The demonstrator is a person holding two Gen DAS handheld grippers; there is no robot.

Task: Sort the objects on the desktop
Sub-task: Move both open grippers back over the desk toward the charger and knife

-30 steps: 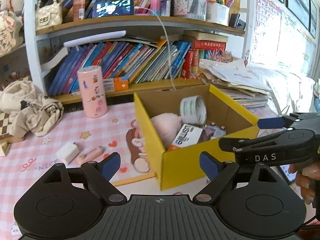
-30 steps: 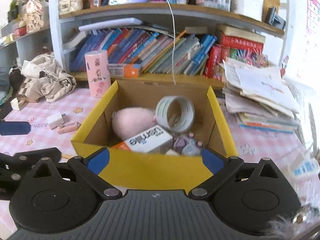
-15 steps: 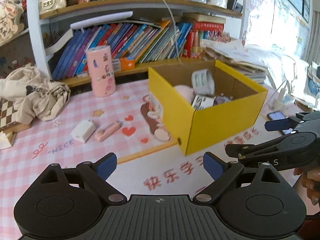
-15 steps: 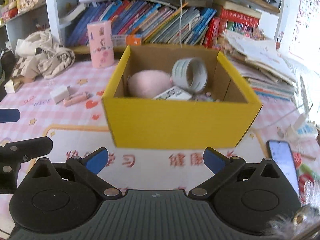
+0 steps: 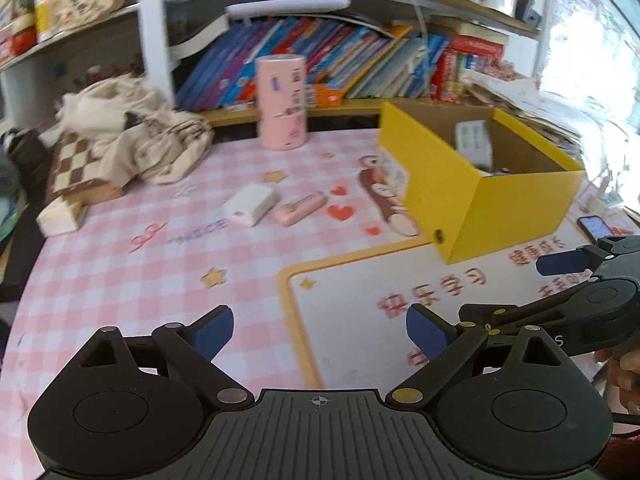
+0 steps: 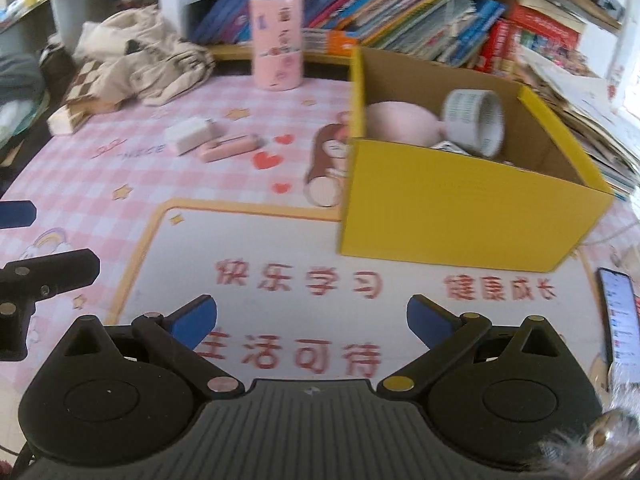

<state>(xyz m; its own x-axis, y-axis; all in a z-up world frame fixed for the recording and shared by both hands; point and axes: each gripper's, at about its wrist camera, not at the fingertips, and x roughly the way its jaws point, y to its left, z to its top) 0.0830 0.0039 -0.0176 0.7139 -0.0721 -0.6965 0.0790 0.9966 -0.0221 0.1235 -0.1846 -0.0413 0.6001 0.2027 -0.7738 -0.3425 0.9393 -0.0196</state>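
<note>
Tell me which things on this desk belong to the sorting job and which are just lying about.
Job:
- yellow box, tape roll and pink pouch already inside
- white block and pink tube, loose on the mat
- possibly the pink canister

Lying about:
- shelved books
- beige bag
- phone

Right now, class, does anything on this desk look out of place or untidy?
Yes. A white block and a pink pen-like item lie loose on the pink checked mat, outside the yellow box. A crumpled cloth bag sprawls at the back.
</note>
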